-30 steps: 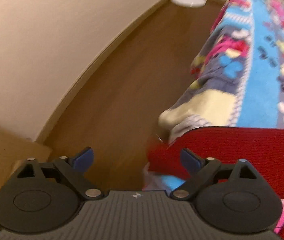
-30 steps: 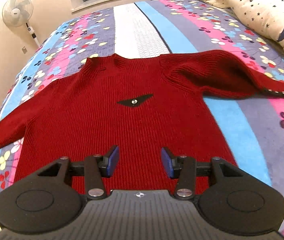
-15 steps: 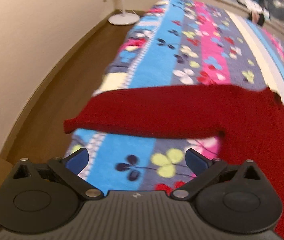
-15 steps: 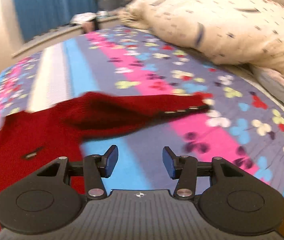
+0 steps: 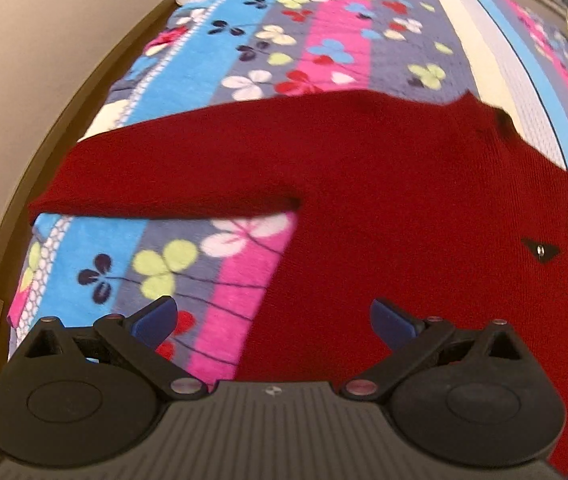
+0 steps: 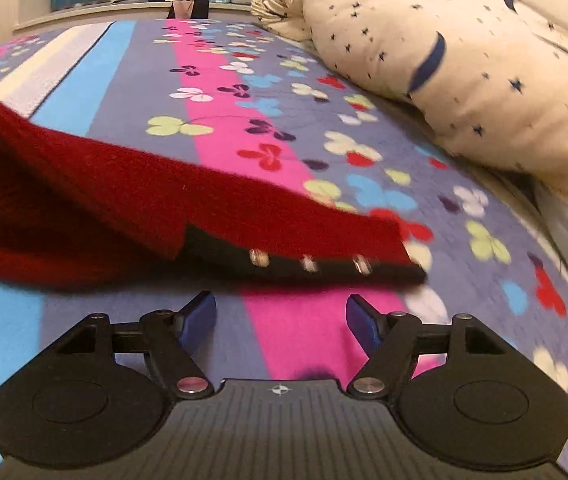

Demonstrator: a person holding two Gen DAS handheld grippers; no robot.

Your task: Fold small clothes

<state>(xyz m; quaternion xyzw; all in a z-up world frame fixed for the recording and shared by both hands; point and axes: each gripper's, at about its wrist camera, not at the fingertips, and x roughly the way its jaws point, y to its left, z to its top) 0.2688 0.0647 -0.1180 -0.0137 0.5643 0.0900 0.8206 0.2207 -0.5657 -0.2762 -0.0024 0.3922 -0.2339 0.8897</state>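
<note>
One red sweater (image 5: 404, 200) lies flat on one striped, flowered blanket (image 5: 324, 40) that covers the bed. In the left wrist view one sleeve (image 5: 171, 168) stretches out toward the bed's edge beside the wall (image 5: 23, 60), and one small black patch (image 5: 540, 249) with a metal stud shows on the chest. The left gripper (image 5: 271, 318) hangs over the sweater's side edge with its jaws spread wide and nothing between them.

In the right wrist view the other sleeve (image 6: 203, 208) lies across the blanket (image 6: 211, 92), its black cuff (image 6: 304, 264) carrying three metal studs. The right gripper (image 6: 279, 316) is just short of that cuff; its jaws are opening, with only blanket between them. One star-printed pillow (image 6: 464, 60) rests beyond the sleeve.
</note>
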